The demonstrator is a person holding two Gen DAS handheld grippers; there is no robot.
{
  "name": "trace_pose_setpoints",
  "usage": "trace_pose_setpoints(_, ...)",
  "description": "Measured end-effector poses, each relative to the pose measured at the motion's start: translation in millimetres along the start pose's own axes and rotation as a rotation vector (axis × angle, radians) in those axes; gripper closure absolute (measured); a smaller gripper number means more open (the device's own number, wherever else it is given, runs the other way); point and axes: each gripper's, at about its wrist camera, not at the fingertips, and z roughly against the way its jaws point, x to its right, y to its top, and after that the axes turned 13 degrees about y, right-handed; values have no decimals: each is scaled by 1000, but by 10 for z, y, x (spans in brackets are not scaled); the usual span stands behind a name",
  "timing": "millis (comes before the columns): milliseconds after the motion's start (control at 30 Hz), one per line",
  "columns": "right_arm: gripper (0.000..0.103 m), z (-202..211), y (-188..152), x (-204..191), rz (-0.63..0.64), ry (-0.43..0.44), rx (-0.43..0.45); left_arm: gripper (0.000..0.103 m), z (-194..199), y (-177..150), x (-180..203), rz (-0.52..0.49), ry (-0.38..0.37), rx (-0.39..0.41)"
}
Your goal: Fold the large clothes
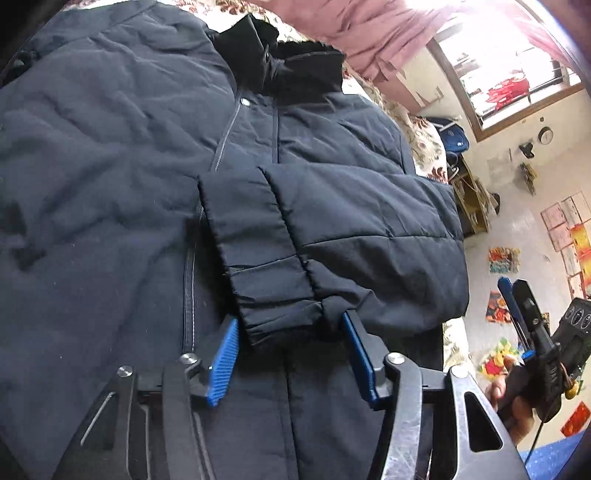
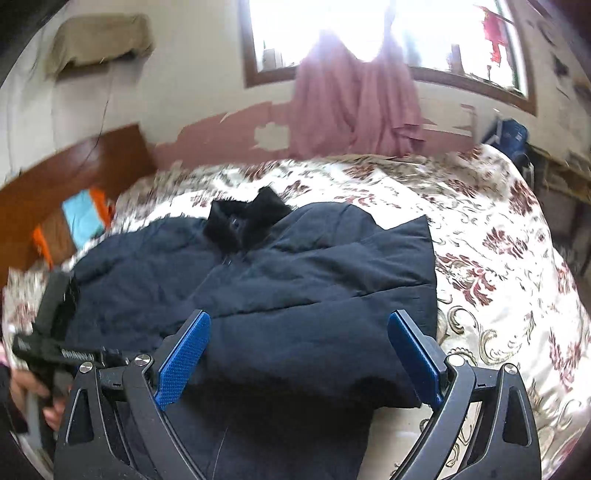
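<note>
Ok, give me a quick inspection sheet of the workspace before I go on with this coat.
Surface: bed with floral bedspread.
Job's things: dark navy padded coat laid front up, black fur collar at the far end; one sleeve folded across the front.
Clutter: orange and blue item at the bed's edge.
Grippers: left gripper straddles the sleeve cuff, pads at its sides; right gripper open above the coat, holding nothing.
Cables: thin wire down the wall.
Surroundings: bright window, pink curtain, wooden headboard.
</note>
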Motion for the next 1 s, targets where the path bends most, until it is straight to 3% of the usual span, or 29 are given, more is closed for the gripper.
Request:
trace_pose_setpoints(67, 9, -24, -8, 118, -36, -7, 19, 65, 47, 9, 47, -18, 8, 29)
trace_pose_setpoints(100, 9, -10, -19, 168, -59, -19, 30, 85, 82, 25, 86, -36, 15, 53)
trace_pose_setpoints(133, 9, -59, -9, 224, -76, -28, 36, 91, 137, 45, 138, -64, 39, 83)
trace_pose_setpoints(333, 15, -39, -94, 552, -212, -102, 117, 94, 724, 233, 426, -200, 132, 338)
trace_pose_setpoints(400, 32, 9, -126, 646, -252, -119, 155, 95, 976, 304, 508, -239, 186, 438)
trace_pose_setpoints(433, 34, 33, -138, 688, -267, -124, 173, 96, 1088, 323, 530, -253, 208, 477)
trace_pose_setpoints(667, 40, -145, -176, 620, -223, -77, 186, 97, 1816, 495, 366, -272, 424, 736)
trace_pose_setpoints(733, 46, -256, -176, 525, -179, -63, 162, 97, 1906, 549, 198, -246, 481, 764)
trace_pose_setpoints(900, 78, -620, -148, 250, -71, -48, 69, 97, 1826, 661, -230, -221, 611, 752)
trace_pose_setpoints(1000, 83, -879, -188, 110, -13, -48, -15, 97, 1581, 672, -495, -204, 632, 685)
